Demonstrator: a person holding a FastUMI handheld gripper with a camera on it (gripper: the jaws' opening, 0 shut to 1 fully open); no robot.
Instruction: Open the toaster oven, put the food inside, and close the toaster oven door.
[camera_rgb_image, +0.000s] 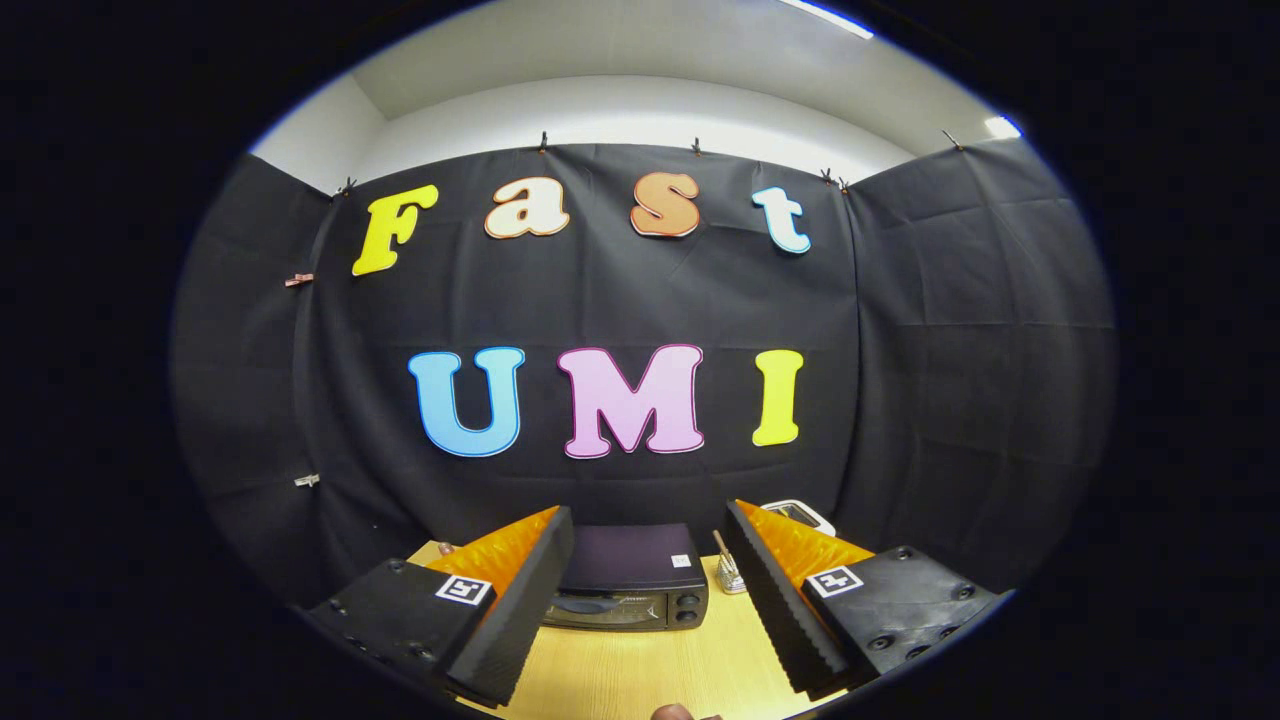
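The gripper (648, 600) was held level above the wooden table (640, 670), aimed at the booth wall, its jaws wide apart and empty. The toaster oven (630, 580) sat beyond the fingers, between them, door closed. A small metal object (728, 575) stood just beside the oven.

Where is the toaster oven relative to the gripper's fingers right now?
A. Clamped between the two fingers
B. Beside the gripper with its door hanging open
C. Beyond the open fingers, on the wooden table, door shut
C: the toaster oven sits on the wooden table beyond the gripper, whose fingers are spread apart with nothing between them, and its door looks closed.
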